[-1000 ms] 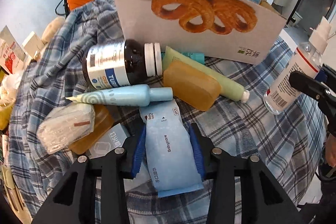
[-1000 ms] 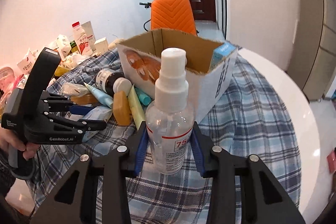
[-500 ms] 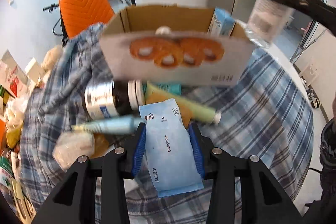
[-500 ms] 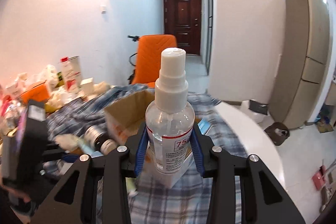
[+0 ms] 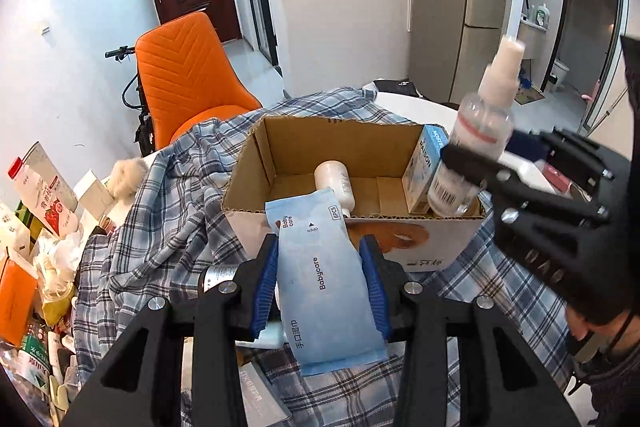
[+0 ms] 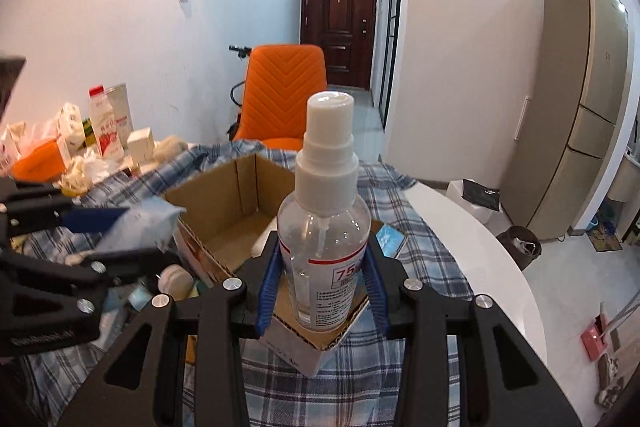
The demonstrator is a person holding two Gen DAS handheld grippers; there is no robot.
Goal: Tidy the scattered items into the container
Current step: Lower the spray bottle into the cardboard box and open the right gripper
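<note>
My left gripper (image 5: 323,291) is shut on a light blue wet-wipes pack (image 5: 324,279) and holds it raised just in front of the open cardboard box (image 5: 256,163). My right gripper (image 6: 323,287) is shut on a clear spray bottle (image 6: 324,227) with a white pump top, held upright over the box's near right corner (image 6: 324,343). From the left wrist view the bottle (image 5: 476,143) hangs tilted over the box's right end. A white bottle (image 5: 334,183) and a blue-white carton (image 5: 424,167) lie inside the box.
The box stands on a blue plaid cloth (image 5: 160,227) over a white round table (image 6: 472,239). Loose items (image 5: 224,275) lie in front of the box under my left gripper. Cartons and packets (image 5: 44,203) crowd the left side. An orange chair (image 5: 184,79) stands behind.
Both grippers have risen from table level with their loads. The wipes pack came up off the cloth to the box front. The spray bottle moved over the box's right corner.
</note>
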